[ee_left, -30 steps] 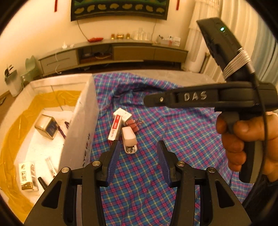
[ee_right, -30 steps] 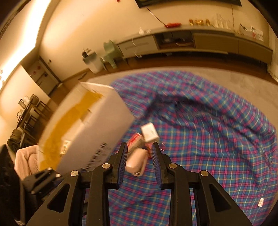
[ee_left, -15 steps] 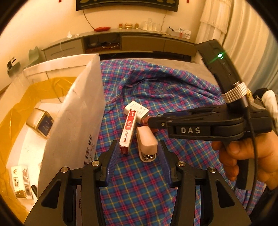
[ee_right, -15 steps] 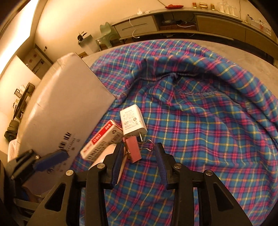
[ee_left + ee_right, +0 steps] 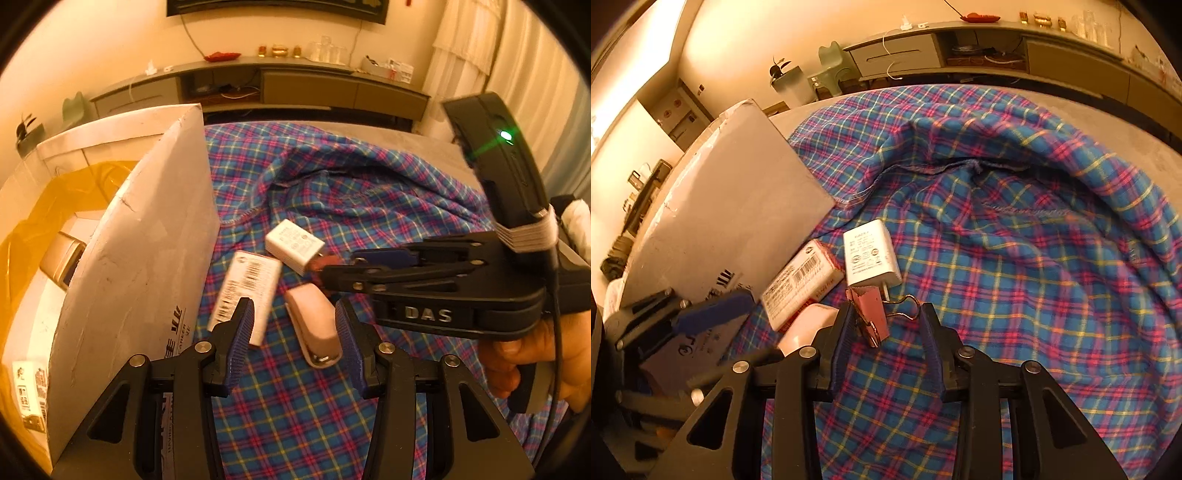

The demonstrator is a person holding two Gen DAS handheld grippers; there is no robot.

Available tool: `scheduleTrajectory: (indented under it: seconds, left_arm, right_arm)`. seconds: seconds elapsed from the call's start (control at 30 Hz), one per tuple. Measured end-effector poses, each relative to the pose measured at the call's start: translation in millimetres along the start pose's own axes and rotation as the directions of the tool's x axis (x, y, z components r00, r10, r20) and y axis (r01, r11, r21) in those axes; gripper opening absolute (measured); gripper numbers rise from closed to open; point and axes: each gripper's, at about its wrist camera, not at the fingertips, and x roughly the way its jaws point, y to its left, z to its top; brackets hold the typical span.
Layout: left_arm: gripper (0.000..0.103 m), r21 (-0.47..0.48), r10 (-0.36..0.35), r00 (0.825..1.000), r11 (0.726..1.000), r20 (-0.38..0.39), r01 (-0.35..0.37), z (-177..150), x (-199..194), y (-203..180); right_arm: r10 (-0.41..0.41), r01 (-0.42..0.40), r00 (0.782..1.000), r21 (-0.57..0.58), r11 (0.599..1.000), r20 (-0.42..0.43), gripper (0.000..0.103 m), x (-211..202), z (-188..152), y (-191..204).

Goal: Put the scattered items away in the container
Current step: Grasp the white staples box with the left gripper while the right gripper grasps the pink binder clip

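Two handheld grippers work over a plaid cloth (image 5: pixel 1015 280) strewn with small items. Low in the left wrist view, the left gripper (image 5: pixel 293 334) stands apart with a pink stapler (image 5: pixel 314 330) lying between its blue pads, which do not press on it; a white barcoded box (image 5: pixel 245 291) lies under the left pad's tip. At the bottom centre of the right wrist view, the right gripper (image 5: pixel 886 336) has its jaws closing around a pink binder clip (image 5: pixel 870 312), whose body leans on the left pad while its wire handle reaches toward the right one, which stands clear. A white charger (image 5: pixel 870 256) lies just above the clip, its prongs toward it. Only the left wrist view looks into the container, a white cardboard box (image 5: pixel 125 258) at the frame's left, holding a small tan box (image 5: pixel 61 260) and a labelled carton (image 5: pixel 31 391); it also shows a hand (image 5: pixel 546 363) gripping the right tool. The right wrist view shows only that box's outer wall.
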Motion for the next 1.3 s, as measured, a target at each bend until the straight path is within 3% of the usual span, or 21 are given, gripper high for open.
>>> scheduleTrajectory:
  seconds: [0.4,0.63,0.77,0.8,0.93,1.03,1.1,1.13,1.2,1.3]
  left_arm:
    - [0.049,-0.082,0.04,0.999,0.996,-0.022,-0.041,13,32,16]
    - [0.05,-0.008,0.101,0.995,0.995,-0.028,-0.101,10,45,8]
    - [0.049,0.009,0.116,0.993,0.993,-0.017,-0.116,9,47,6]
    - [0.044,0.013,0.122,0.992,0.992,-0.015,-0.122,8,46,5]
    - [0.035,0.001,0.109,0.994,0.994,-0.019,-0.109,7,43,8]
    - [0.037,-0.002,0.102,0.994,0.995,-0.025,-0.102,6,42,9]
    - [0.047,0.014,0.125,0.992,0.992,-0.023,-0.124,5,42,8]
    - [0.048,0.025,0.135,0.991,0.991,-0.019,-0.134,4,43,7]
    - [0.049,0.052,0.147,0.989,0.988,-0.008,-0.146,2,45,6]
    - [0.049,0.044,0.133,0.991,0.99,-0.007,-0.133,2,48,9]
  right_arm:
    - [-0.026,0.025,0.999,-0.034,0.999,-0.023,0.037,-10,-6,-7]
    - [-0.049,0.048,0.999,-0.067,0.997,-0.018,0.038,-2,-9,-4]
    - [-0.067,0.065,0.998,-0.104,0.992,-0.011,0.021,-3,-10,2]
    - [-0.07,0.069,0.998,-0.109,0.992,-0.009,0.018,-3,-10,4]
    - [-0.078,0.077,0.997,-0.129,0.989,-0.006,0.016,-4,-11,8]
    - [-0.073,0.073,0.997,-0.114,0.991,0.009,0.02,-4,-10,4]
    - [-0.08,0.082,0.996,-0.101,0.991,0.031,0.031,-7,-8,0]
    - [-0.084,0.087,0.996,-0.094,0.992,0.04,0.035,-8,-8,-1]
    - [-0.089,0.093,0.994,-0.087,0.992,0.057,0.055,-9,-6,-4]
    - [-0.071,0.075,0.997,-0.102,0.992,0.036,0.056,1,-5,-2]
